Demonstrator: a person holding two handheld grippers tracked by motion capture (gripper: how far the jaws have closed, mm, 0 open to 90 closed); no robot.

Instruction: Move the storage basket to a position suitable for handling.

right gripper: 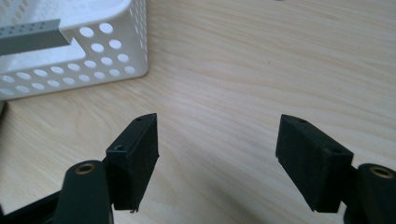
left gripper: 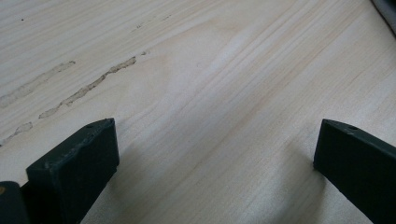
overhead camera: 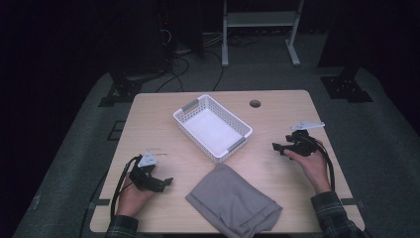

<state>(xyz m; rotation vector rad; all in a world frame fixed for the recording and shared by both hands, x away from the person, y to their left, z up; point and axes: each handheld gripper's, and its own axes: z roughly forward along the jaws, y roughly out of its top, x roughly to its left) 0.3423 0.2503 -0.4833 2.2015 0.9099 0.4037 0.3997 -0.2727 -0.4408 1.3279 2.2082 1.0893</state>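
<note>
- Grey cloth (overhead camera: 233,202), folded, lies on the near part of the wooden table (overhead camera: 163,124), between the two hands, and its near edge reaches the table's front edge.
- White plastic basket (overhead camera: 212,127) with round holes in its walls stands in the middle of the table, turned at an angle, beyond the cloth and not touching it. Nothing lies inside it.
- Left gripper (overhead camera: 166,182) is at the near left part of the table, pointing toward the cloth and near its left corner. In the left gripper view its jaws stand wide apart over bare wood, with nothing between them; a small piece of the cloth shows at the top right corner of that view.
- Right gripper (overhead camera: 277,147) is at the right side of the table, pointing toward the basket and apart from it. In the right gripper view its jaws are spread with only bare wood between them, and they hold nothing; the basket's corner is at the upper left.
</note>
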